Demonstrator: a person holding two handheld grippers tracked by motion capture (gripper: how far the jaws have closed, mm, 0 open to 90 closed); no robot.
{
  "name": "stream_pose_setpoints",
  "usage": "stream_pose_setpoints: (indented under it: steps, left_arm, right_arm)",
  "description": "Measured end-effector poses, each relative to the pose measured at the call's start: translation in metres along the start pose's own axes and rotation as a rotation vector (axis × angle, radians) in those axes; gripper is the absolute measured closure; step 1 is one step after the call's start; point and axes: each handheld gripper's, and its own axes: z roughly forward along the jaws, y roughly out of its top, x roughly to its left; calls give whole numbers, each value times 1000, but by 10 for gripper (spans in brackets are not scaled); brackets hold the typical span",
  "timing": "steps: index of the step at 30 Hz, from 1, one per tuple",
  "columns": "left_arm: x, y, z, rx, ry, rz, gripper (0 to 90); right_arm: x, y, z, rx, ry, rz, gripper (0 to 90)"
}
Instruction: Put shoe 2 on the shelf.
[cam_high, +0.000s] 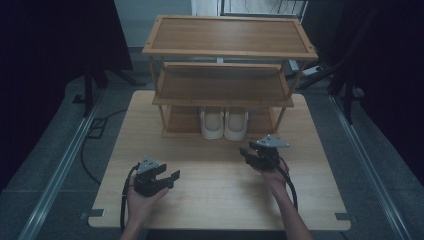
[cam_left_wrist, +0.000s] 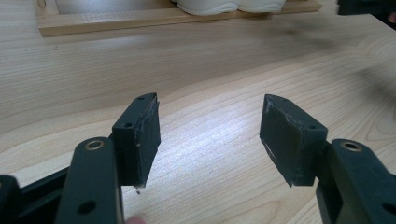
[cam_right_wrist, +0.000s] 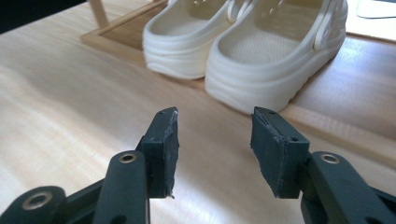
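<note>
A pair of cream clogs (cam_high: 224, 123) stands side by side on the bottom shelf of a three-tier wooden rack (cam_high: 227, 52), heels toward me. In the right gripper view the two clogs (cam_right_wrist: 243, 46) lie just ahead of the jaws. My right gripper (cam_high: 248, 154) is open over the table, a short way in front of the right clog, with nothing between its jaws. My left gripper (cam_high: 170, 179) is open at the near left of the table, empty. In its own view the left gripper (cam_left_wrist: 210, 126) hovers over bare wood, with the clogs (cam_left_wrist: 229, 5) far ahead.
The light wooden table (cam_high: 220, 200) carries the rack at its back half. The rack's top and middle shelves hold nothing. Dark stands and cables sit on the grey floor at both sides.
</note>
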Motion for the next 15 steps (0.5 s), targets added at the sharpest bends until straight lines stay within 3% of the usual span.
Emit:
stream_pose_setpoints:
  steps: [3,6,11,15]
  left_arm:
    - [0,0,0,1,-2,1,386]
    - [0,0,0,0,-2,0,385]
    - [-1,0,1,2,-1,5,386]
    - [-2,-1,2,6,0,9,385]
  right_arm:
    - [-1,-6,-14,13,1,-28,495]
    - [-5,-12,-32,13,13,-22,473]
    - [-12,-28,-60,24,-22,-45,447]
    - [-25,-45,-77,39,-35,-4,435]
